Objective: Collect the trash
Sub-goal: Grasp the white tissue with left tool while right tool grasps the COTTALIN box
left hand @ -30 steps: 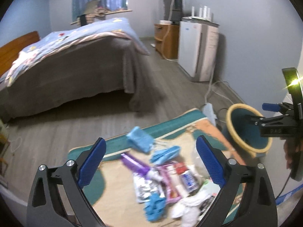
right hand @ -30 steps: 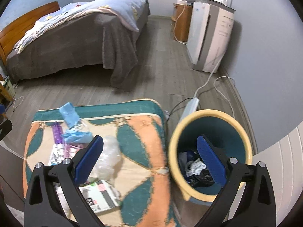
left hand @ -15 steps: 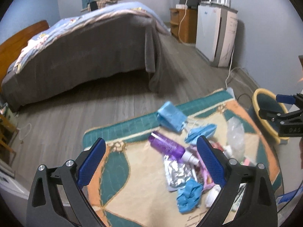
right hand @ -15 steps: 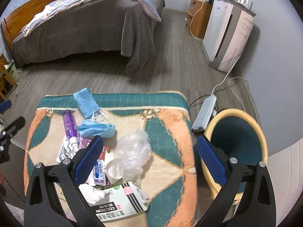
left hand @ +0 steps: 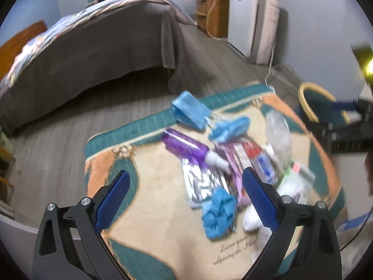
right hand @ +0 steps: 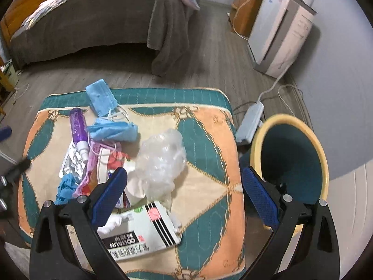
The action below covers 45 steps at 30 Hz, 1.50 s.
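Trash being hovered over, nothing gripped yet.
Left wrist: left gripper (left hand: pixel 185 194) is being held above the mat (left hand: pixel 151 210), jaws spread, empty; purple bottle (left hand: pixel 186 145) lying ahead.
Right wrist: right gripper (right hand: pixel 185 194) is being held jaws spread, empty, above the crumpled plastic bag (right hand: pixel 162 161); bin (right hand: pixel 291 154) just beside the mat.

Clutter crowds the left half of the patterned cushion (right hand: pixel 209 154): masks (right hand: pixel 100 98), purple bottle (right hand: pixel 78 126), foil wrapper (right hand: pixel 71 163), crumpled clear plastic (right hand: pixel 163 161), and a white box (right hand: pixel 142 235) at the near edge. The cushion's right side lies bare, open for a pass. Beside it, the yellow-rimmed bin (right hand: pixel 291 154) gapes upward, a power strip (right hand: pixel 250 121) lying just behind. Wide bare floor (right hand: pixel 105 72) separates the cushion from the bed (right hand: pixel 93 18).
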{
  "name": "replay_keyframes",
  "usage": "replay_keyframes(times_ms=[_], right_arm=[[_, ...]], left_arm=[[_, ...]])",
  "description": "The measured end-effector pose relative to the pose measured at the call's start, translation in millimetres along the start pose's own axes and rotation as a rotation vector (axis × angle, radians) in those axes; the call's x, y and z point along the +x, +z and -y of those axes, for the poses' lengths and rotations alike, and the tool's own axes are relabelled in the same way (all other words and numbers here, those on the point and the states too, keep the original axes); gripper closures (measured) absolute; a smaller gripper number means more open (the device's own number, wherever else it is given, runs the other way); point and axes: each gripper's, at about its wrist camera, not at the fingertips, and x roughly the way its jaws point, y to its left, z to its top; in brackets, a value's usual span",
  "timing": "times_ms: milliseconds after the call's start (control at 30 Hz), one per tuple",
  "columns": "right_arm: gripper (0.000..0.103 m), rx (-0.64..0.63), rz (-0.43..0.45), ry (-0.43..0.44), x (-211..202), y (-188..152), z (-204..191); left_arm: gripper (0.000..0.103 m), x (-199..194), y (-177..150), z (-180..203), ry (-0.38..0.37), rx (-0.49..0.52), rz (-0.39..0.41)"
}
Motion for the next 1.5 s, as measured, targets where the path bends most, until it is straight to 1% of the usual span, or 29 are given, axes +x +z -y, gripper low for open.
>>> replay_keyframes(times_ms=[67, 133, 233, 300, 367, 467, 567, 633, 667, 700, 733, 767, 800, 833, 967, 1067, 1167, 1233, 1333, 1400, 1467, 1500], right_arm=[[0.006, 0.034, -0.010, -0.005, -4, -8, 6], [0.006, 0.074, -0.010, -0.006, -8, -16, 12], [0.006, 0.167, -0.033, 0.024, -12, -29, 20], [0.006, 0.205, -0.048, 0.037, -14, -37, 24], [0.006, 0.204, -0.057, 0.030, -16, -44, 24], [0.006, 0.162, -0.063, -0.001, -18, -52, 22], [0.006, 0.141, -0.064, -0.034, -20, -59, 26], [0.006, 0.155, -0.066, -0.034, -20, -61, 32], [0.006, 0.168, -0.068, -0.028, -20, -62, 35], [0.006, 0.181, -0.071, -0.022, -19, -63, 37], [0.006, 0.187, -0.073, -0.019, -19, -63, 38], [0.006, 0.193, -0.076, -0.015, -18, -63, 39], [0.006, 0.195, -0.078, -0.013, -17, -63, 39], [0.006, 0.194, -0.080, -0.012, -16, -63, 38], [0.006, 0.179, -0.095, -0.005, -10, -62, 30], [0.006, 0.194, -0.121, 0.009, -3, -63, 23], [0.006, 0.215, -0.166, 0.038, 8, -66, 12], [0.006, 0.220, -0.199, 0.057, 17, -68, 1], [0.006, 0.230, -0.249, 0.068, 30, -74, -13], [0.006, 0.231, -0.297, 0.068, 42, -81, -22], [0.006, 0.240, -0.321, 0.074, 49, -85, -28], [0.006, 0.248, -0.326, 0.081, 52, -85, -30]], left_arm=[[0.007, -2, -14, 14, -0.002, 0.018, -0.005], [0.007, -5, -24, 23, -0.024, -0.001, -0.013], [0.007, -7, -37, 38, -0.062, -0.030, -0.027], [0.007, -5, -46, 54, -0.052, -0.002, -0.042], [0.007, 1, -54, 71, -0.047, 0.044, -0.065], [0.007, 12, -62, 85, -0.051, 0.086, -0.105], [0.009, 22, -68, 95, -0.077, 0.105, -0.143], [0.012, 26, -70, 101, -0.096, 0.126, -0.154], [0.016, 29, -70, 105, -0.110, 0.141, -0.163], [0.029, 30, -71, 106, -0.121, 0.147, -0.171], [0.046, 34, -71, 108, -0.131, 0.154, -0.187], [0.054, 36, -72, 109, -0.136, 0.160, -0.200], [0.068, 36, -72, 109, -0.146, 0.169, -0.203], [0.073, 34, -70, 108, -0.137, 0.178, -0.197], [0.074, 8, -57, 95, -0.118, 0.184, -0.142], [0.074, -20, -36, 76, -0.099, 0.185, -0.095], [0.074, -52, -6, 46, -0.079, 0.162, -0.023], [0.073, -64, 6, 33, -0.053, 0.173, 0.008], [0.073, -72, 10, 11, -0.028, 0.155, 0.048], [0.073, -68, 8, 1, -0.038, 0.118, 0.060], [0.073, -57, 4, -7, -0.058, 0.065, 0.037], [0.073, -53, 4, -7, -0.062, 0.054, 0.028]])
